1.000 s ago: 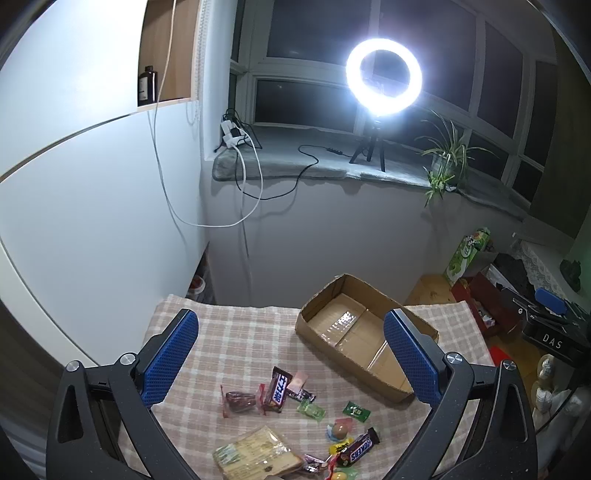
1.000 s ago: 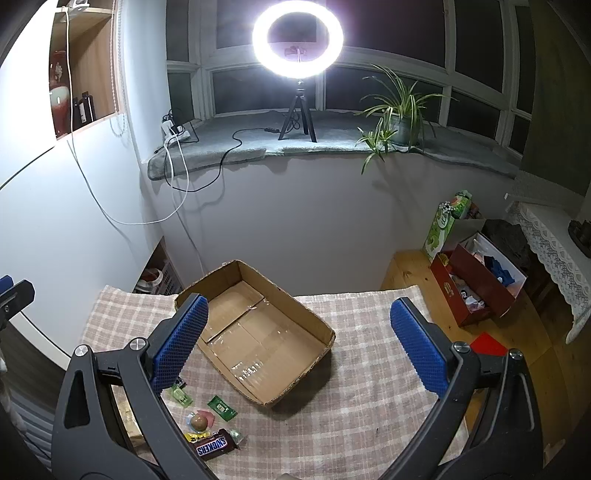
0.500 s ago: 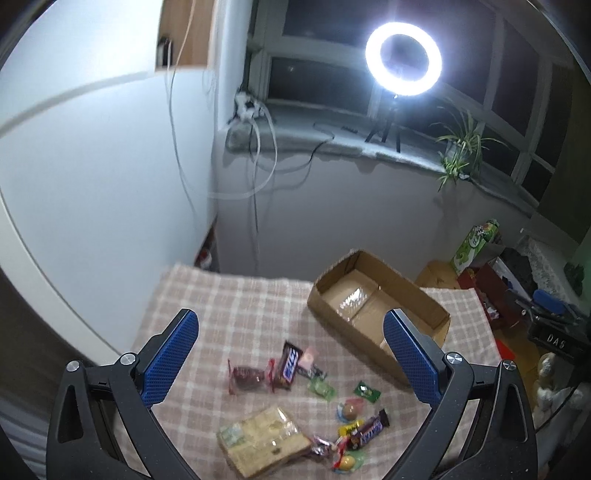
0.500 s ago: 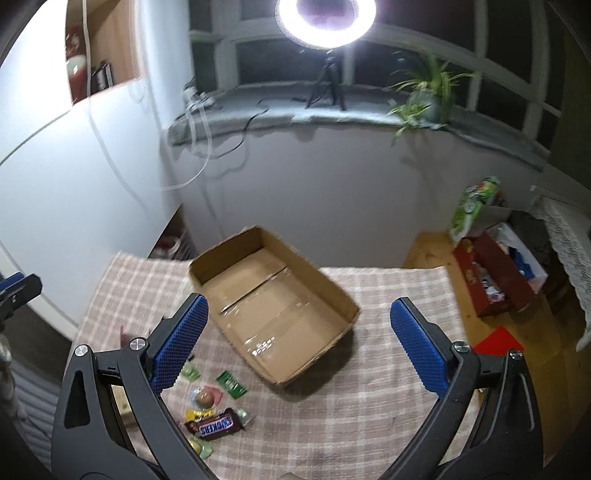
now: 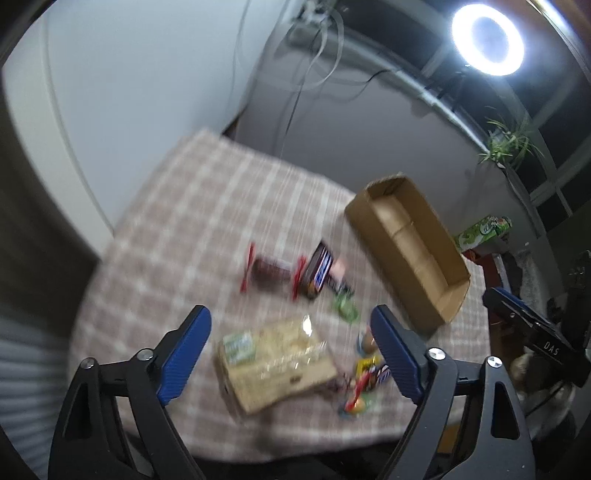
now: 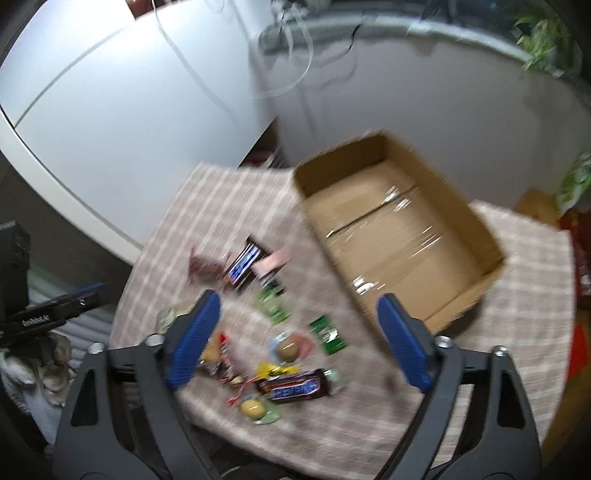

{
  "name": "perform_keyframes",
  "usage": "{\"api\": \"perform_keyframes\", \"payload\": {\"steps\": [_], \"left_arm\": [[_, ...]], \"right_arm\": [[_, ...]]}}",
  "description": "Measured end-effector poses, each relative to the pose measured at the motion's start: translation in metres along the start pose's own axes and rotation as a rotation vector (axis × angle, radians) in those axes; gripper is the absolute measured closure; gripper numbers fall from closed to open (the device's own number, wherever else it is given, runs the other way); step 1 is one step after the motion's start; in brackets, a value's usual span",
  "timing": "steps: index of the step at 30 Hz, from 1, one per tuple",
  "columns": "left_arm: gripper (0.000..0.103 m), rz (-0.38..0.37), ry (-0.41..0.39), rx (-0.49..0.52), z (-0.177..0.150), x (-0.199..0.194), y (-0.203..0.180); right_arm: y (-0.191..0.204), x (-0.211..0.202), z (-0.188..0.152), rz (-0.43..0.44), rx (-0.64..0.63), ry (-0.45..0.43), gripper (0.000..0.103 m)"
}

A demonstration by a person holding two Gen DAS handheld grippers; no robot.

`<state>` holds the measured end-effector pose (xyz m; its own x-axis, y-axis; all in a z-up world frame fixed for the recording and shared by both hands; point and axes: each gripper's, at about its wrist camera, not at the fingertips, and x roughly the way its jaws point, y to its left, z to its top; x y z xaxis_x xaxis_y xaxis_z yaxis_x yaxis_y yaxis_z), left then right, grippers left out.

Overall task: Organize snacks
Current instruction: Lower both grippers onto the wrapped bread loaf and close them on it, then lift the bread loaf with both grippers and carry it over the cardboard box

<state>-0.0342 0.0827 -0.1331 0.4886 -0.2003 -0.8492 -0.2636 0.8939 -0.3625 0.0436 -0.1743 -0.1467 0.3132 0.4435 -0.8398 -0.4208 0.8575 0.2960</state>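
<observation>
**Both hand-held grippers open above the scattered snacks**

Left wrist view: the left hand-held gripper (image 5: 290,354) hangs over the near part of the tabletop (image 5: 192,206), which is covered in a pink-and-white checked cloth. Its blue-padded fingers (image 5: 184,349) stand wide apart with nothing between them. Straight ahead, between the pads, lies a clear packet of pale biscuits (image 5: 277,363). Beyond it rest a dark sweet in a red-edged wrapper (image 5: 271,269) and, touching it on the right, a dark chocolate bar with blue lettering (image 5: 318,271). A small green packet (image 5: 345,308) lies near the right finger, and a cluster of small bright candies (image 5: 364,384) sits just beside the biscuit packet. The open cardboard box (image 5: 406,240) stands at the right, apart from the snacks. A lit ring light (image 5: 487,35) glows at upper right. The picture is motion-blurred.

Right wrist view: the right hand-held gripper (image 6: 297,338) is likewise spread open and holds nothing. A Snickers bar (image 6: 293,386) lies between its fingers, with a round brown sweet (image 6: 288,347) and a green sachet (image 6: 328,334) just beyond. The cardboard box (image 6: 399,236) sits ahead to the right, its taped floor bare. The other gripper's blue tip (image 6: 86,290) shows at the left edge.
</observation>
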Motion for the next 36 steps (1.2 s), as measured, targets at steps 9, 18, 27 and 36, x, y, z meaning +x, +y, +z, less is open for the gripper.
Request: {"api": "perform_keyframes", "payload": {"steps": [9, 18, 27, 36], "left_arm": [[0.026, -0.080, 0.143, -0.162, -0.030, 0.030, 0.040], [0.028, -0.132, 0.201, -0.241, -0.048, 0.049, 0.061], [0.039, -0.192, 0.243, -0.285, -0.056, 0.066, 0.071], [0.046, -0.168, 0.247, -0.238, -0.059, 0.072, 0.064]], "right_arm": [[0.052, 0.074, -0.014, 0.200, -0.103, 0.234, 0.042], [0.073, 0.111, -0.018, 0.264, -0.083, 0.364, 0.055], [0.088, 0.126, -0.020, 0.247, -0.085, 0.395, 0.061], [0.098, 0.145, -0.023, 0.203, -0.111, 0.396, 0.061]]}}
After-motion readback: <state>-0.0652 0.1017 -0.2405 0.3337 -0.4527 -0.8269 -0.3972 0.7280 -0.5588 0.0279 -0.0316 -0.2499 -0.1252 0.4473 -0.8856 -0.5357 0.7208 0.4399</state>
